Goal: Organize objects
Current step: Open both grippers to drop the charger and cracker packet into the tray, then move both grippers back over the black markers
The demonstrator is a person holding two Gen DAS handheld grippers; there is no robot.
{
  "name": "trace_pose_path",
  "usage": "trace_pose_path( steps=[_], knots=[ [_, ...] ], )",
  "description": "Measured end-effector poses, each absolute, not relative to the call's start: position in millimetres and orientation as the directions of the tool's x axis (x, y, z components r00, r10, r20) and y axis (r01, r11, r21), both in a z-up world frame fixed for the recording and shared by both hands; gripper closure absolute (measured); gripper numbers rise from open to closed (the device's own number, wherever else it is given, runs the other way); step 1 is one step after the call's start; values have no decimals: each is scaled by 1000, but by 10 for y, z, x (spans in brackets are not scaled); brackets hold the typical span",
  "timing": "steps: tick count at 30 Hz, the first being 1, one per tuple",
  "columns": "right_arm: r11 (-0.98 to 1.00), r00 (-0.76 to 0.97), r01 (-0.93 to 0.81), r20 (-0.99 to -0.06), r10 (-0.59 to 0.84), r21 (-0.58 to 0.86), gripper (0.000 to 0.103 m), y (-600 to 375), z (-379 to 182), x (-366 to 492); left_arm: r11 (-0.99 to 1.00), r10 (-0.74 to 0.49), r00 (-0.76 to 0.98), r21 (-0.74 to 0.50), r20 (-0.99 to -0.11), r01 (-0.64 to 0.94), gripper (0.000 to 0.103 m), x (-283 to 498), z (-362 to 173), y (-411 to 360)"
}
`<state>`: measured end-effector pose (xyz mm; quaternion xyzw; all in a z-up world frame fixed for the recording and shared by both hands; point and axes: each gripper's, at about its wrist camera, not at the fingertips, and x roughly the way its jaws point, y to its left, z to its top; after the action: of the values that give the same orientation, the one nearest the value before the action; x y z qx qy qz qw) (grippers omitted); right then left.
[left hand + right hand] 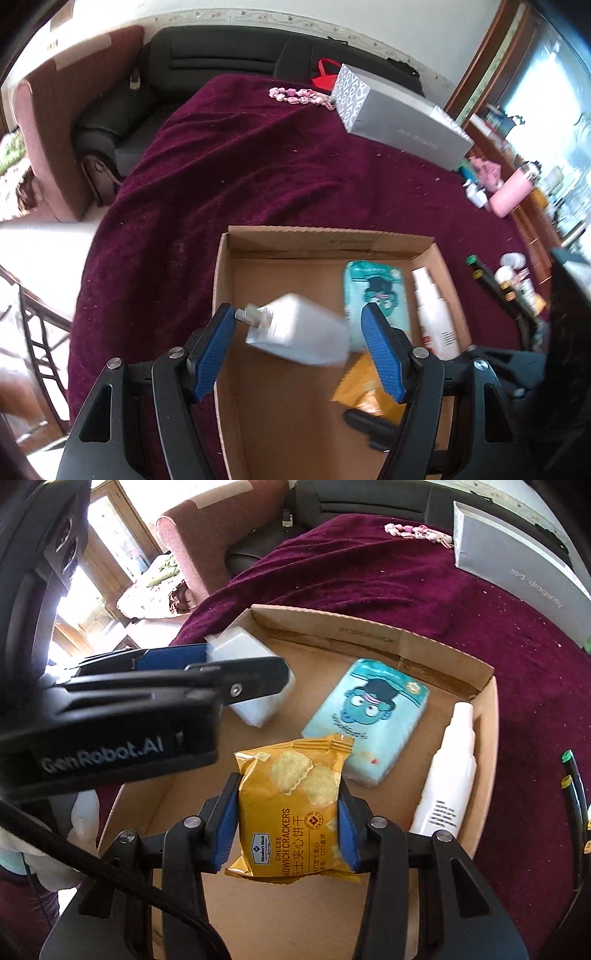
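White charger (pixel 295 328), pinched end to end in the left gripper (pixel 297 314), hangs over the cardboard box's (pixel 332 240) left side. The right gripper (pixel 288 782) clamps a yellow cracker packet (pixel 291 805) above its middle, beside the blue packet (pixel 369 716) and white bottle (pixel 447 775) already inside. Next, likely: lower both and release.

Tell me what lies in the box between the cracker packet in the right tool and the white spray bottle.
Only bare cardboard floor of the box separates the cracker packet from the white spray bottle, as the right wrist view shows. The blue tissue pack lies further back.
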<state>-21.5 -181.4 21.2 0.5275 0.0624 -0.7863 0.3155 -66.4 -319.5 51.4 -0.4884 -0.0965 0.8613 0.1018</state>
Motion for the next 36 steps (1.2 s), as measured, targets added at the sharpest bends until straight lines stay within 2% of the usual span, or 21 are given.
trace_pose_path(
  steps=[4,8,19,25,36],
  knots=[
    [-784,-241,578,-871,-428,226,58,-1901,216,-182,-931,349,-525,-353,-776,-97,39,-642,679,-3265],
    [-777,-235,581,-865,-444,241,58,-1954,228,-206,-940,301,-599,-338,-742,-52,39,-493,908,-3448],
    [-749,-172,598,-867,-467,285,57,-2301,195,-397,-876,315,-735,-481,-600,17,38,123,1142,-4063],
    [-737,-127,569,-846,-518,366,44,-2361,129,-443,-861,312,-747,-507,-588,40,38,274,1042,-4168],
    [-737,-236,534,-765,-600,414,43,-1863,541,-379,-824,343,-739,-563,-581,61,38,595,842,-4139]
  ],
)
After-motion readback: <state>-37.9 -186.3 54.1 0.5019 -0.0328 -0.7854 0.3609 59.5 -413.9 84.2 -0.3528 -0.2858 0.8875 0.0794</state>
